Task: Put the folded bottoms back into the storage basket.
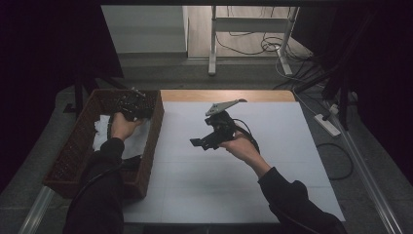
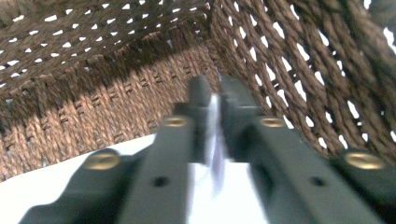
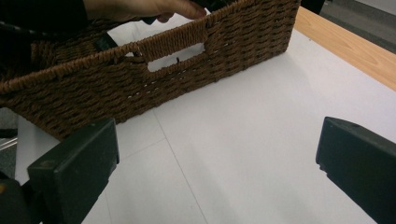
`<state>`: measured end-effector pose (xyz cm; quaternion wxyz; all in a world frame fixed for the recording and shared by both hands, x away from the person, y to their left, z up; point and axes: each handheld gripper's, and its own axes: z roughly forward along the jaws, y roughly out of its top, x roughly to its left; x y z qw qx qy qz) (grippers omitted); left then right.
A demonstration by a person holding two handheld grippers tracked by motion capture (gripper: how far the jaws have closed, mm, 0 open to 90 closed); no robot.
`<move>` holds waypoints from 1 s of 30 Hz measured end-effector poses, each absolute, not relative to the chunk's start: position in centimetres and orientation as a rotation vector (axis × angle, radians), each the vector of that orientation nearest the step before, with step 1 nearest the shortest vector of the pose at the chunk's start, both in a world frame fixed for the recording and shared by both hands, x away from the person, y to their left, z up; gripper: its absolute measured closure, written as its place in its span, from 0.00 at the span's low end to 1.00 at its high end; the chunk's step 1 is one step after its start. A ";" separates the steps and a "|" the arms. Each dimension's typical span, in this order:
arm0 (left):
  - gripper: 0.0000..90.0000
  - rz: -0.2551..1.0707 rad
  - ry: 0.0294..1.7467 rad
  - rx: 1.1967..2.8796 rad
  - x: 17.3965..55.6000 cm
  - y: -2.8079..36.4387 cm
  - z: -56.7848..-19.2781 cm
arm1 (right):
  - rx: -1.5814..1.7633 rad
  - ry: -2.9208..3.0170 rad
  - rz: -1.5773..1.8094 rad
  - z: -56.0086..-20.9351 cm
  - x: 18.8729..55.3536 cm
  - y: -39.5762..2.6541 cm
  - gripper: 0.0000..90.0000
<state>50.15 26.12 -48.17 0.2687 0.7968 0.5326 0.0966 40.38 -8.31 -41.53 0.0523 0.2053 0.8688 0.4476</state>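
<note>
Jaws of the left gripper (image 2: 212,100) pinch a fold of white cloth (image 2: 215,163) between them, deep in the wicker basket (image 2: 327,70); lift straight up, while the right gripper (image 3: 215,154) waits wide open and empty beyond the basket wall.

Rough woven wicker basket (image 3: 187,70), smooth matt white tabletop (image 3: 243,140).

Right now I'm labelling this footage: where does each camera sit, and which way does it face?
High view: above the person's side, looking down at the white table; both forearms show.
Left gripper view: inside the wicker basket, jaws nipping something white.
Right gripper view: over the table, facing the basket; jaws apart.
All share the basket.
</note>
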 end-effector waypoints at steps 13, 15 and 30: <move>0.26 0.255 1.334 1.960 47.0 29.3 -45.2 | 0.647 2.636 1.387 -41.4 39.3 -10.3 0.00; 0.23 0.244 1.308 1.927 46.1 29.6 -44.9 | 0.661 2.636 1.393 -41.5 39.1 -10.5 0.00; 0.01 0.260 1.240 1.933 41.3 28.8 -44.0 | 0.683 2.650 1.370 -42.0 37.6 -12.5 0.00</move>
